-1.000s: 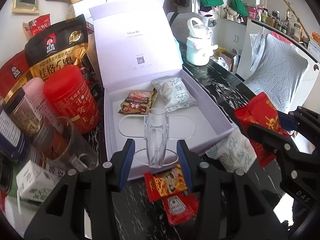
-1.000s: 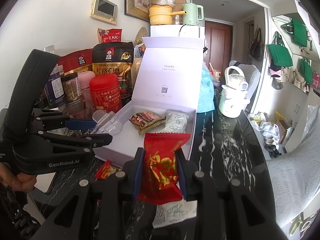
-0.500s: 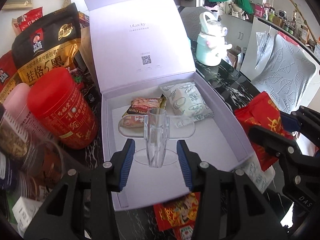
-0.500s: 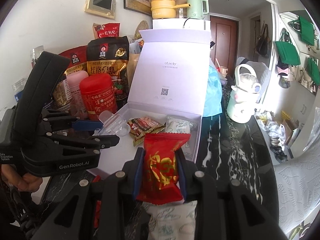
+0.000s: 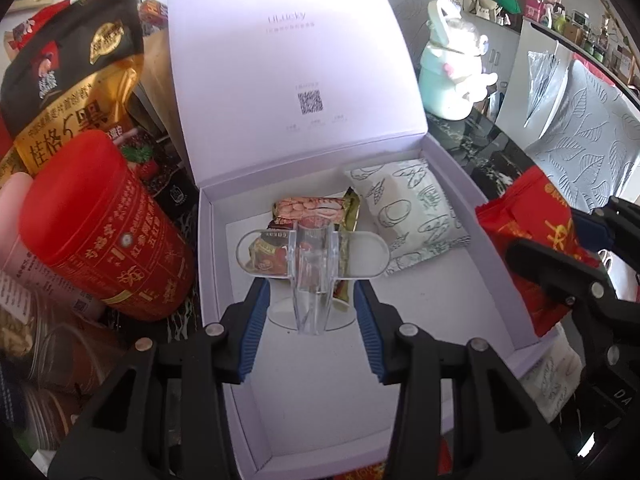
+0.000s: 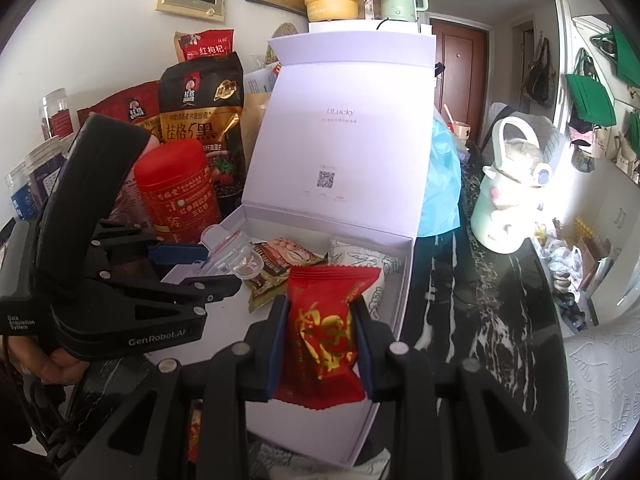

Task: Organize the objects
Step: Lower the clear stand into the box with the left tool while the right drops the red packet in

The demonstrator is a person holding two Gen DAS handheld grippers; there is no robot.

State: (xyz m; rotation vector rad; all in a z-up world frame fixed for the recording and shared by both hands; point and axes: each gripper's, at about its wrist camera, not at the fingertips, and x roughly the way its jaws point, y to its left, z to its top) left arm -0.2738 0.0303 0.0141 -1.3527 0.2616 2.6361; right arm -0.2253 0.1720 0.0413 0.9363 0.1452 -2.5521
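The open white cardboard gift box (image 5: 496,280) with its lid upright is the collection point, and two items already lie on its floor at the far end: a brown-and-gold peanut snack packet (image 5: 308,210) and, just right of it, a white pillow packet printed with green leaf outlines (image 5: 408,216).

My left tool (image 5: 312,312) hangs over the box interior with a clear plastic holder (image 5: 312,276), a ribbed stem with rounded wings, between its blue pads. The pads stand a little off the stem in the left wrist view, so I cannot tell whether the grip is closed or slack.

My right tool (image 6: 320,340) is clamped on a red foil snack packet with gold characters (image 6: 324,332), held above the near right corner of the box, not yet inside.

In my judgement, the task is partly done: two items stowed, two at the point of placing. At least one more white leaf-print packet (image 5: 556,376) lies on the black marble surface (image 6: 480,304) outside the box's near right corner, and red wrappers show at the near edge.

A red cylindrical tin (image 5: 100,228) and a black-and-gold cereal bag (image 5: 68,92) crowd the left side.
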